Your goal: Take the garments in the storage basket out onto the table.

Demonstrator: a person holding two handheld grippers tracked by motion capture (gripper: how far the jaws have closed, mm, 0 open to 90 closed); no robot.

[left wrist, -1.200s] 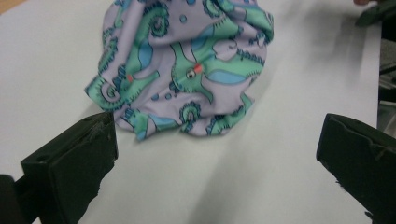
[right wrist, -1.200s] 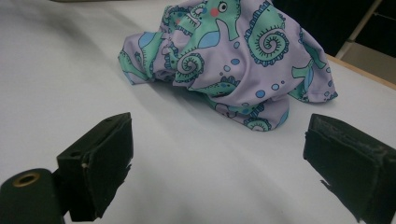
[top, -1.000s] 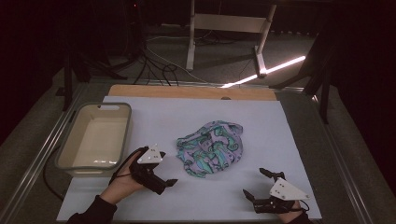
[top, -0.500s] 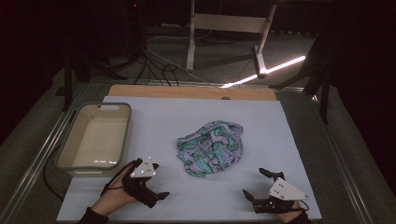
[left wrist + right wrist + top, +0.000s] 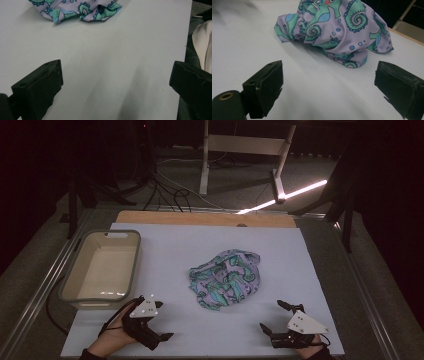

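Crumpled seahorse-print cloth (image 5: 226, 279) lies bunched on the white table (image 5: 200, 245), a little right of its middle, and I see it lilac with green and blue figures. My left tongs (image 5: 162, 338) sit at the near edge, below and to the left of the cloth and well apart from it, jaws spread wide with nothing between them; in the left gripper view only the cloth's hem (image 5: 82, 11) reaches the top edge, far beyond the jaw tips. My right tongs (image 5: 274, 317) rest near the front right of the table, jaws also wide apart and empty, pointed toward the cloth from its near right side. In the right gripper view the cloth (image 5: 337, 27) heaps up ahead of the jaws, near but not touching them.

A pale rectangular plastic tub (image 5: 80, 265) stands at the table's left edge, just beyond my left hand (image 5: 112, 337). Its inside looks bare to me, though the light there is dim.
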